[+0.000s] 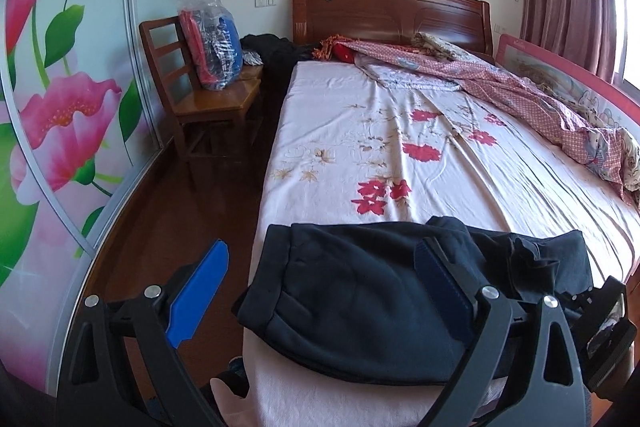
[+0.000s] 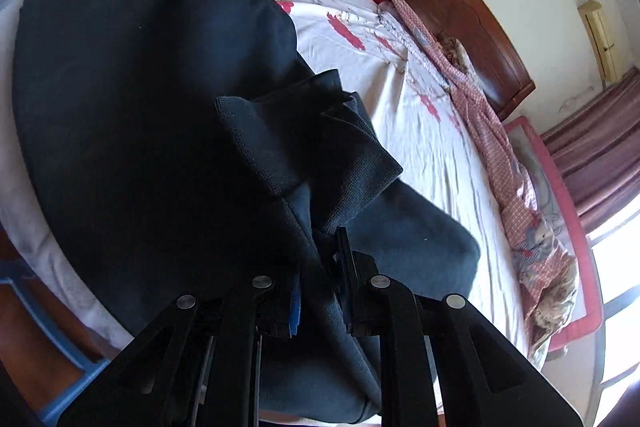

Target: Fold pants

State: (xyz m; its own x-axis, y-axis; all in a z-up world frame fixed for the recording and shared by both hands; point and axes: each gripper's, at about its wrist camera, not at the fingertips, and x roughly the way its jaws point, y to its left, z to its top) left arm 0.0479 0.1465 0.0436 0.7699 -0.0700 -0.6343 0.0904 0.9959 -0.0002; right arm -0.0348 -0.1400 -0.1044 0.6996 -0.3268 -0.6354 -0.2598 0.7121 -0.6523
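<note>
1. Lying across the foot end of the bed (image 1: 400, 155), the dark navy pants (image 1: 352, 303) sit bunched in a folded heap on the pale floral sheet, one end reaching the bed's side edge nearest the wardrobe.
2. Left gripper (image 1: 320, 291): its jaws stand wide apart. One blue-padded finger (image 1: 200, 291) hangs off the side of the bed above the wooden floor; the other finger rests on top of the pants.
3. Right gripper (image 2: 320, 283): its jaws are drawn close together with a fold of the pants pinched between them, near a ribbed cuff or waistband (image 2: 296, 151) that stands up just ahead of the fingers.
4. From the left wrist view, the right gripper's body (image 1: 608, 323) shows at the far end of the pants, beside the bed's foot corner.
5. Toward the headboard (image 1: 392, 7), a pink patterned quilt (image 1: 520, 87) lies crumpled along the far side of the bed, against a pink guard rail (image 1: 560, 75).
6. Beside the bed, near the headboard, a wooden chair (image 1: 200, 91) carries a clear plastic bag (image 1: 210, 39) with red and blue contents.
7. No brand names, labels or readable writing show on the pants, the grippers or the bedding; the rail carries only cartoon pictures.
</note>
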